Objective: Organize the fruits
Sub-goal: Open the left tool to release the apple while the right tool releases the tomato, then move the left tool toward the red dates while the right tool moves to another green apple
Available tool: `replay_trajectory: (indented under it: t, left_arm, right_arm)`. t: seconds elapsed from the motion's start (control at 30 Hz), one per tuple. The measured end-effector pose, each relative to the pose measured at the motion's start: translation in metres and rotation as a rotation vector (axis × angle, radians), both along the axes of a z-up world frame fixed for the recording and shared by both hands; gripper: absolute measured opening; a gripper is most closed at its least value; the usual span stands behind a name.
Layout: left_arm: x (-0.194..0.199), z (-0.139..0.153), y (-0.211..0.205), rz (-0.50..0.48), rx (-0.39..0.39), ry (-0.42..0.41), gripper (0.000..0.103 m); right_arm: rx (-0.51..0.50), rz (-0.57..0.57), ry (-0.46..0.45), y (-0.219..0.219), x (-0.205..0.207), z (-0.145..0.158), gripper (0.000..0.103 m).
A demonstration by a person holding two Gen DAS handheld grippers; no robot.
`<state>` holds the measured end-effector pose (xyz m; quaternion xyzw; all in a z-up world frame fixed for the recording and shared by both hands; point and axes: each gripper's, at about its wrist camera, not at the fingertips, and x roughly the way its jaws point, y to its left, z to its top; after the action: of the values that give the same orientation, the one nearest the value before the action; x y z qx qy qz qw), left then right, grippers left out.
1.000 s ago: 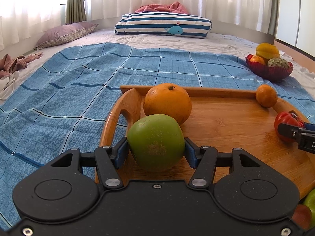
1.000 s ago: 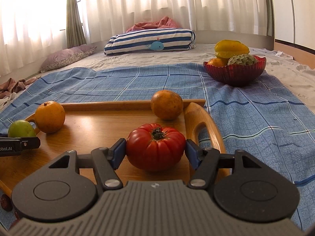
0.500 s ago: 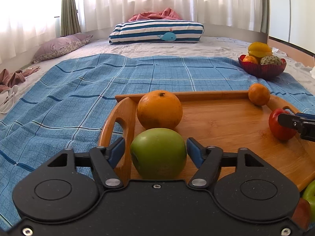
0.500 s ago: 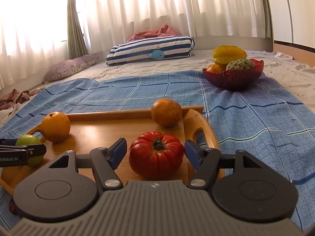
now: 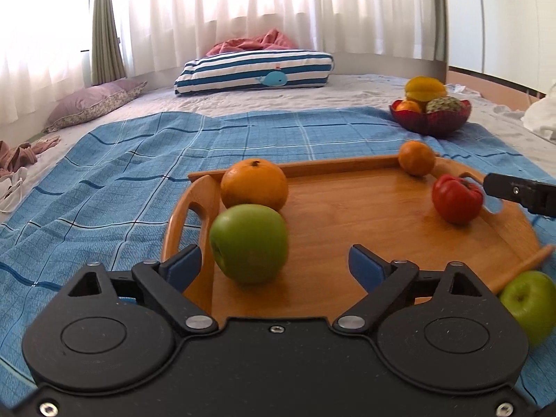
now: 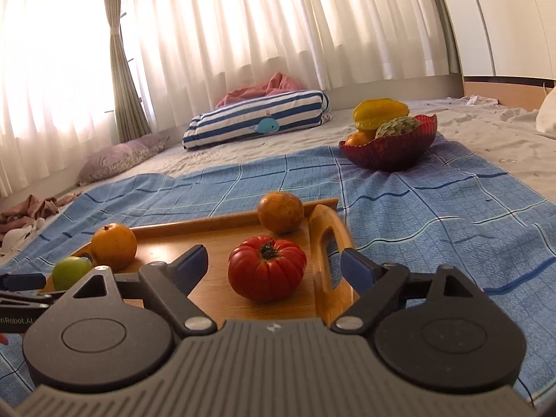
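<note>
Jaws on my left gripper stand wide apart, holding nothing; the green apple sits on the wooden tray between the blue pads, nearer the left one, clear of both. Jaws on my right gripper are likewise spread wide and empty, with the tomato resting on the tray between them, touching neither pad.

Left view only: a second green apple lies off the tray on the blue blanket, just beside the tray's near right edge. Right gripper's finger tip enters at the right edge, close to the tomato.

Right view only: the tray's right handle shows in full, just beside the tomato. Left gripper shows at the far left, by the green apple.

Both views: large orange touching or just behind the green apple at the tray's left end; small orange in the far right corner. Red bowl of fruit stands well apart on the blanket. Striped pillow on the bed beyond.
</note>
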<state>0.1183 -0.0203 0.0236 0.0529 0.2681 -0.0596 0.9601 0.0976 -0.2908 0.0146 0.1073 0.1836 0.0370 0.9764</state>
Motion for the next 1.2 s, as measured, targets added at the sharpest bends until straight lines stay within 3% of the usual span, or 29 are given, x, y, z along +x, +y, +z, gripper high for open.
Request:
replay_trajectory:
  t: [0.17,0.5,0.83,1.2]
  left_arm:
    - [-0.019,0.003,0.003,-0.022,-0.053,0.008,0.095]
    - [-0.043,-0.002,0.013,0.005,-0.128,0.034,0.096]
    - [-0.069,-0.017,0.007,0.004,-0.070,-0.006,0.096]
    - [-0.083,-0.028,0.008,0.011,-0.076,0.010,0.096]
  right_arm:
    - [0.054,-0.018,-0.030,-0.007,-0.017,-0.001,0.102]
    - [0.117,-0.067,-0.054,-0.013,-0.045,-0.008,0.103]
    - [0.032,-0.080,-0.065,0.007,-0.061,-0.018,0.103]
    - [0.005,-0.081,-0.079,0.017,-0.077,-0.023,0.103]
